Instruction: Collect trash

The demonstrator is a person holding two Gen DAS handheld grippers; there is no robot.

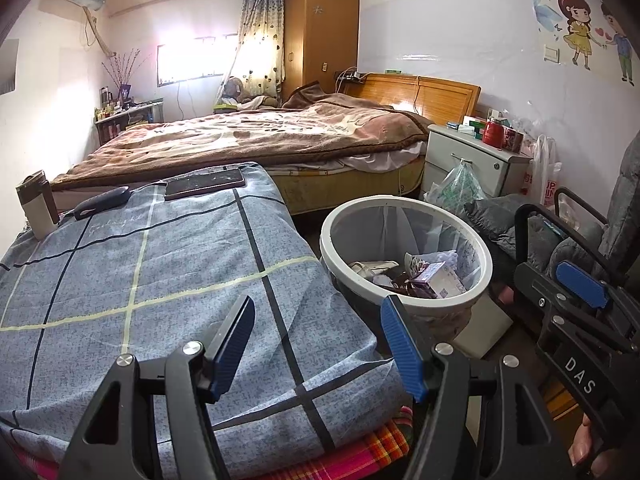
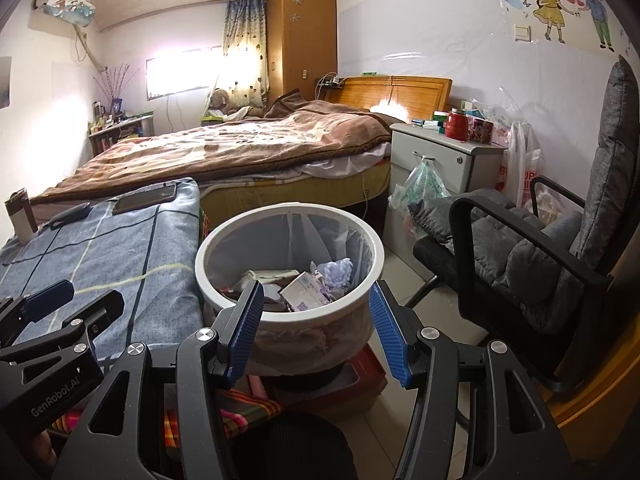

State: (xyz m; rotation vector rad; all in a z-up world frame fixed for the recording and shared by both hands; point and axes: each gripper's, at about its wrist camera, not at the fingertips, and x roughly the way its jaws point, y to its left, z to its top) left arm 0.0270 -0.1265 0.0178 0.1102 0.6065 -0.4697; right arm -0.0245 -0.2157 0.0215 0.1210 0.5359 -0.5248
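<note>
The round white plastic waste bin lined with a thin clear bag point(image 2: 288, 264) sits in the lower middle of the right wrist view, already holding crumpled paper, a small printed carton and wrappers point(image 2: 306, 290); it stands on a low red box on the floor, just beside the table draped in a blue-grey checked cloth point(image 1: 152, 280). The right gripper point(image 2: 316, 320) hangs just before the bin's near rim, its blue-padded jaws spread wide and empty. The left gripper point(image 1: 318, 346) hovers over the cloth's lower right corner, jaws likewise wide with nothing between them. On the far end of the cloth lie a dark phone point(image 1: 205, 183), a dark oblong case point(image 1: 104, 201) and a white-and-brown flask point(image 1: 38, 208); none reads plainly as trash. It looks like the stage between drops, with no piece in hand. The next move probably calls for finding loose rubbish, closing on it, and carrying it over the rim. A grey cushioned office chair point(image 2: 560, 248) crowds the right side.
</note>
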